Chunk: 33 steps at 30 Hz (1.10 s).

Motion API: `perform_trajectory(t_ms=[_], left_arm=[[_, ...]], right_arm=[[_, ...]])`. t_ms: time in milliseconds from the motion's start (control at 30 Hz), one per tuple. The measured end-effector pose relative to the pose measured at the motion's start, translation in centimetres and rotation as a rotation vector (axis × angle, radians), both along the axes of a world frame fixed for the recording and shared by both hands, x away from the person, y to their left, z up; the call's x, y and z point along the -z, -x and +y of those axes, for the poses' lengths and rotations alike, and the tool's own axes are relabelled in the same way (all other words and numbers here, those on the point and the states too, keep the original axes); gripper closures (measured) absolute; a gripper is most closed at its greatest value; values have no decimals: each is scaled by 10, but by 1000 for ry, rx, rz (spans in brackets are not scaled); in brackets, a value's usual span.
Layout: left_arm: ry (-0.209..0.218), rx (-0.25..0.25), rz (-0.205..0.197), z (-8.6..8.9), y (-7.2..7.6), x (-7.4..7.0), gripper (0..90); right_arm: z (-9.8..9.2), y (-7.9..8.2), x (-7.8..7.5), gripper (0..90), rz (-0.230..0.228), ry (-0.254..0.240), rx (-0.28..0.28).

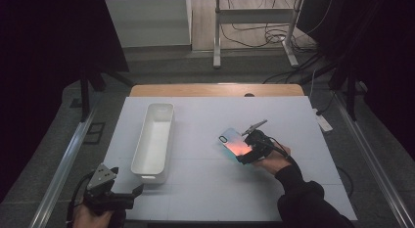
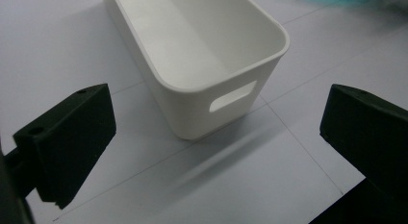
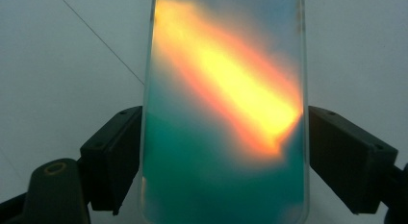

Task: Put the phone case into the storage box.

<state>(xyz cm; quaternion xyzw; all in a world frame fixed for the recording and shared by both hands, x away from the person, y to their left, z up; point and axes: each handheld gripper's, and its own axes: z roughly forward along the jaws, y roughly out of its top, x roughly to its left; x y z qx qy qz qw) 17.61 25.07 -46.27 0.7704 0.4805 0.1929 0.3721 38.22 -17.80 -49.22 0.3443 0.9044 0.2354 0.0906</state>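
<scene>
A phone case [image 1: 231,141] with a teal sheen and an orange glare lies right of the table's middle. My right gripper [image 1: 242,150] is shut on its near end. In the right gripper view the two black pads [image 3: 115,156] press on the long edges of the case [image 3: 223,89]. Whether the case rests on the table or is slightly lifted, I cannot tell. My left gripper [image 1: 128,183] stands open at the front left corner. Its jaws are wide apart with nothing between them [image 2: 216,152]. They point at the near end of a white bin [image 2: 231,84].
The long white bin [image 1: 169,140] lies lengthwise at the left of the white table [image 1: 244,189] and is empty, with a handle slot in its near end. Dark floor, metal rails, a stand and cables surround the table.
</scene>
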Motion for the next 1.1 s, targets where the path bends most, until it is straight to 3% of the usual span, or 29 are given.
perform_trajectory(t_ms=[833,1100], left_arm=[[32,70,-34,-14,-13,-6,0],[78,108,-54,-23,-21,-12,0]], right_arm=[[-13,24,-29,170,-69,-111,-39],[-15,30,-38,170,-81,-160,-46]])
